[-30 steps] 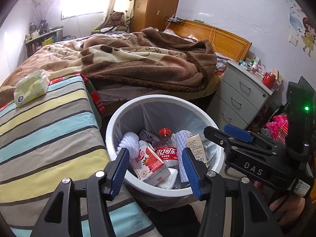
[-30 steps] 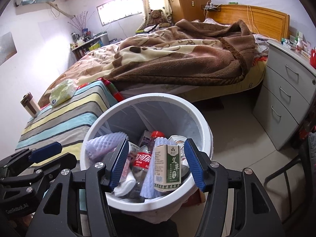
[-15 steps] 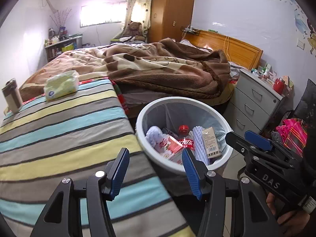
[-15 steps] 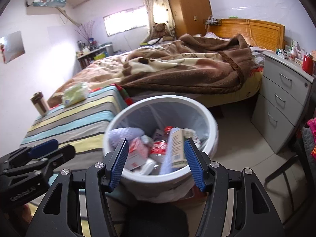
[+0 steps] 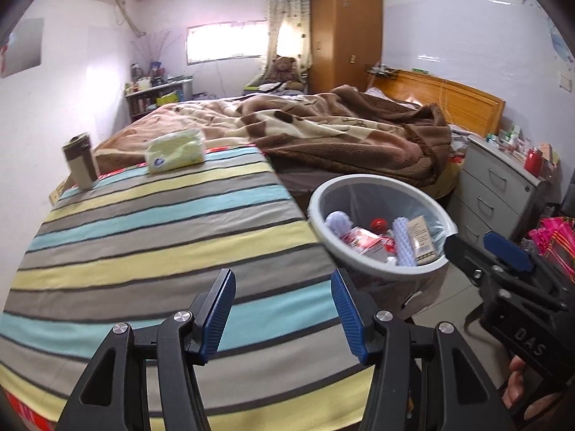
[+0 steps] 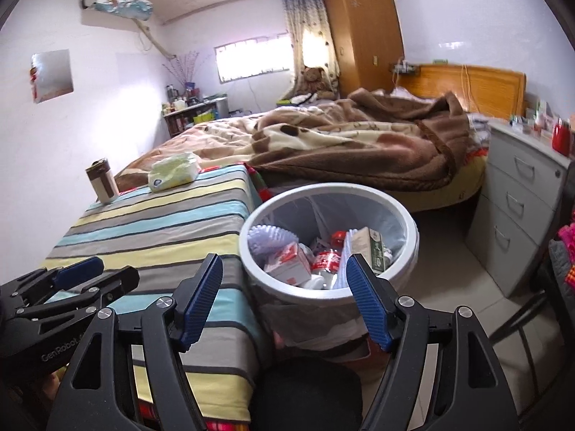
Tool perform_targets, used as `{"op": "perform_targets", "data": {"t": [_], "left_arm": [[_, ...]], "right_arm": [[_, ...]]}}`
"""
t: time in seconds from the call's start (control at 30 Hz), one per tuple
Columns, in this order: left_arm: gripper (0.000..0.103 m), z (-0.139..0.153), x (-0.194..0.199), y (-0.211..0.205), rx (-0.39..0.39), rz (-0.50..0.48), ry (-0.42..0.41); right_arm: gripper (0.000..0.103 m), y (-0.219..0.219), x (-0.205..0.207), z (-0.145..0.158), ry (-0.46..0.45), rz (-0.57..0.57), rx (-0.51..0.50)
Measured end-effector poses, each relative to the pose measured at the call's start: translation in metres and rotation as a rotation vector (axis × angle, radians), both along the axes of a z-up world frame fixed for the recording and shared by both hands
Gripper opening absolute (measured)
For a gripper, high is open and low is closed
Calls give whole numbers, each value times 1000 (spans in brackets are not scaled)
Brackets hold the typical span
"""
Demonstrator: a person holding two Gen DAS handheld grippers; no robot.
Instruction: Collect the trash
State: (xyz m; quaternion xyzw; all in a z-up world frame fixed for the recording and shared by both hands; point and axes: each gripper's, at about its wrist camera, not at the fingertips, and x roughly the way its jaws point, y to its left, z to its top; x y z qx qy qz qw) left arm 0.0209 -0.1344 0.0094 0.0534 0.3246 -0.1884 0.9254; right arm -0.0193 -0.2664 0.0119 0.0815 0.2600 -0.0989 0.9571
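A white trash bin (image 6: 402, 215) stands on the floor beside the striped table; it also shows in the left wrist view (image 5: 320, 194). It holds a red-capped cola bottle (image 6: 325, 258), a red and white carton (image 6: 287, 265), a green box (image 6: 372, 248) and foam netting (image 6: 267, 240). My left gripper (image 5: 284, 309) is open and empty above the striped tablecloth (image 5: 143, 244). My right gripper (image 6: 285, 298) is open and empty, back from the bin's near rim.
A tissue pack (image 5: 176, 151) and a brown cup (image 5: 81, 167) stand at the table's far end. A bed with a brown blanket (image 6: 359, 143) lies behind. A grey drawer cabinet (image 6: 517, 208) is at right.
Both grippers have pulled back and up from the bin. The left one has swung left over the striped table. Both stay open.
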Motion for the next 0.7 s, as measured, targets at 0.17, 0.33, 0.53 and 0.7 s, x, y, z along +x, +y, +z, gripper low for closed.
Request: {"op": "perform_targets", "data": {"t": [0.17,0.33,0.53,0.7], "left_arm": [[55,-1,-5,13,-12,29,-11],[55,-2,-6,18,-12,44,-14],[55,-3,-6,17,-15,40,-12],[55,-3,-6,17,-20,44,-10]], "right_arm": [[73,5,0,-2,0,16,-5],[73,8,-1,-5,9,15,8],[73,13,-4,-4,6,16,3],[73,13,-4,-4,6,16,5]]}}
